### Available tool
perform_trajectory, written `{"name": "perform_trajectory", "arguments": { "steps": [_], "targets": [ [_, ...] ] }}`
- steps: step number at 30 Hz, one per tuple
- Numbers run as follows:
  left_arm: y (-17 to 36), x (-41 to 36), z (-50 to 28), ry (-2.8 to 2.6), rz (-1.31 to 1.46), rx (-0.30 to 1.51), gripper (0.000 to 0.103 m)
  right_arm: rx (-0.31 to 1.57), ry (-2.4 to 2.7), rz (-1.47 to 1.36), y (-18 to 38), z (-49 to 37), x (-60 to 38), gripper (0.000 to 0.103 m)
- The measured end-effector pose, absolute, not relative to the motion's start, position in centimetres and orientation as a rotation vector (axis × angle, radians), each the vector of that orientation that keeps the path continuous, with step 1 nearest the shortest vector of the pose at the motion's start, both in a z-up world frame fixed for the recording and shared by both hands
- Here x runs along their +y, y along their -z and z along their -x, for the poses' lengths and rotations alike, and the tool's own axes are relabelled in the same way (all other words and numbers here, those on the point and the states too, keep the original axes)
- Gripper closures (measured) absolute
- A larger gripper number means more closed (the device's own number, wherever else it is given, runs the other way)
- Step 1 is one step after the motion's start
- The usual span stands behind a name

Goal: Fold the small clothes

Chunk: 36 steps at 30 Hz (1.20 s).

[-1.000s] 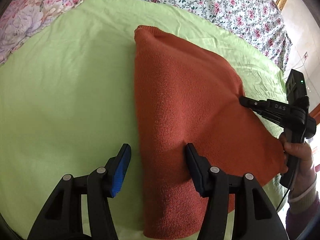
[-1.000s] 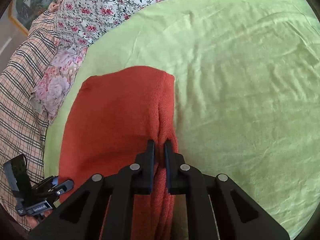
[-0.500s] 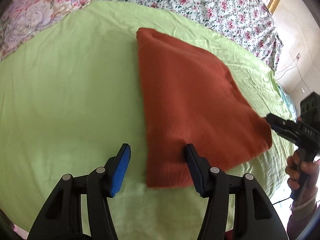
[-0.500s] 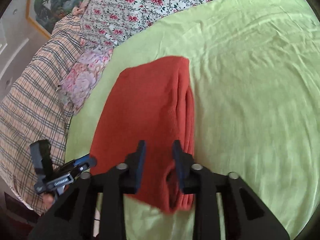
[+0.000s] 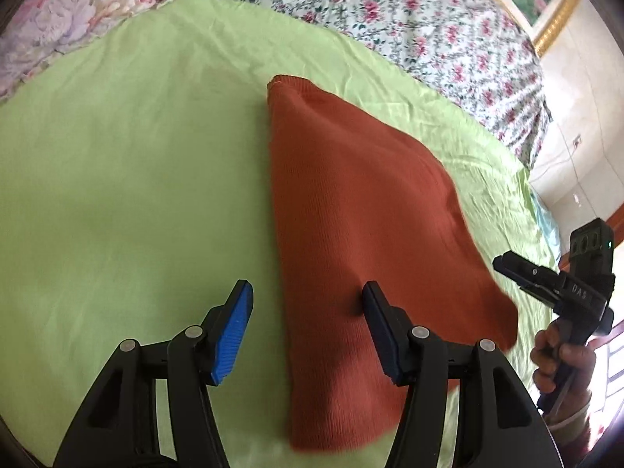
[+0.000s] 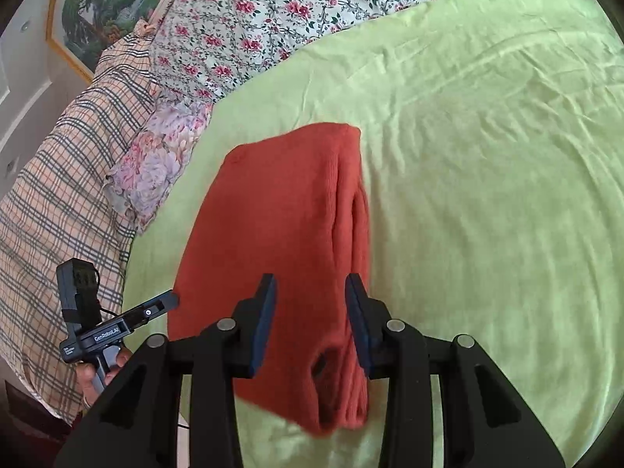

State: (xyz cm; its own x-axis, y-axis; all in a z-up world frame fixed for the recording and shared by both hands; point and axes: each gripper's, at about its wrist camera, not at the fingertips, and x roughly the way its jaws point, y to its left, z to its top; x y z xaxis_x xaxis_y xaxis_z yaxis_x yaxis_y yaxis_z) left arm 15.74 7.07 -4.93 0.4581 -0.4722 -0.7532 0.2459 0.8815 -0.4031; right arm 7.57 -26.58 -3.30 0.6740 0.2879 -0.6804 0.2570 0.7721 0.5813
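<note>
In the left wrist view, the left gripper (image 5: 308, 312) hangs above the bed with its jaws spread wide and nothing between them. Its blue-padded left finger sits over the lime-green sheet (image 5: 128, 179), while the right finger is over the near part of the folded rust-orange knit sweater (image 5: 362, 210). The sweater lies flat on the sheet, narrow at its far end and widening toward the camera, with its long left edge running straight. At the right edge of this view, the right gripper (image 5: 503, 263) is held in the person's right hand (image 5: 557, 355), its tips just off the sweater's right corner and apart from the cloth. A floral bedspread (image 5: 390, 11) lies beyond the sheet.

In the right wrist view, the right gripper (image 6: 310, 319) is released, its two fingers parted and hovering over the near end of the sweater (image 6: 273, 234) without holding it. Layered folds show along the sweater's right side. At lower left the left gripper (image 6: 171, 298) points toward the sweater's left edge, just beside it. A plaid blanket (image 6: 58, 195) and a pale floral pillow (image 6: 156, 156) sit left of the sheet (image 6: 487, 156).
</note>
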Motion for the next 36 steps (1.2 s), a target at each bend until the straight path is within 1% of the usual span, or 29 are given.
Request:
{"name": "perform_trajectory", "arguments": {
  "steps": [5, 6, 9, 12, 14, 15, 16, 17, 19, 25, 26, 27, 30, 31, 35, 36],
  "targets": [
    [5.3, 7.2, -20.8, 0.473, 0.345, 1.040, 0.039, 0.864, -0.022, -0.711, 4.0, -11.1, -27.7, 0.065],
    [5.3, 7.1, -21.9, 0.480, 0.358, 1.044, 0.037, 0.866, -0.023, -0.714, 4.2, -11.9, -27.9, 0.064],
    [5.6, 6.8, -26.0, 0.494, 0.392, 1.068, 0.036, 0.871, -0.015, -0.724, 4.8, -13.8, -28.7, 0.061],
    [6.0, 6.4, -29.6, 0.490, 0.414, 1.087, 0.036, 0.873, -0.013, -0.754, 5.8, -15.7, -29.7, 0.060],
    [6.3, 6.5, -31.8, 0.484, 0.419, 1.084, 0.039, 0.874, -0.010, -0.769, 6.2, -16.5, -30.1, 0.060],
    [6.4, 6.5, -32.5, 0.478, 0.419, 1.080, 0.047, 0.873, -0.015, -0.775, 6.5, -16.8, -30.2, 0.060],
    [6.5, 6.3, -33.4, 0.469, 0.410, 1.068, 0.072, 0.872, -0.020, -0.781, 6.7, -17.0, -30.4, 0.060],
    [6.5, 6.1, -34.0, 0.473, 0.404, 1.061, 0.089, 0.872, -0.022, -0.787, 6.9, -17.1, -30.5, 0.060],
    [6.5, 5.7, -34.9, 0.464, 0.392, 1.048, 0.095, 0.866, -0.033, -0.804, 7.2, -17.2, -30.7, 0.060],
    [5.1, 4.2, -34.8, 0.420, 0.304, 0.961, 0.099, 0.858, -0.039, -0.802, 7.4, -17.2, -30.9, 0.061],
    [4.9, 4.1, -34.5, 0.413, 0.287, 0.949, 0.099, 0.860, -0.031, -0.785, 7.3, -17.3, -30.7, 0.081],
    [4.6, 3.9, -34.1, 0.407, 0.270, 0.930, 0.100, 0.858, 0.000, -0.756, 6.8, -17.3, -30.5, 0.092],
    [4.2, 3.3, -33.5, 0.382, 0.215, 0.893, 0.100, 0.763, -0.010, -0.732, 4.2, -16.0, -30.5, 0.092],
    [4.3, 2.9, -33.6, 0.361, 0.184, 0.898, 0.099, 0.767, 0.009, -0.711, 4.0, -15.8, -30.4, 0.092],
    [4.8, 1.9, -33.8, 0.312, 0.099, 0.924, 0.096, 0.881, 0.052, -0.678, 6.8, -17.1, -30.2, 0.092],
    [4.5, 2.0, -33.5, 0.311, 0.092, 0.923, 0.093, 0.908, 0.040, -0.702, 7.9, -17.3, -30.3, 0.090]
  ]
}}
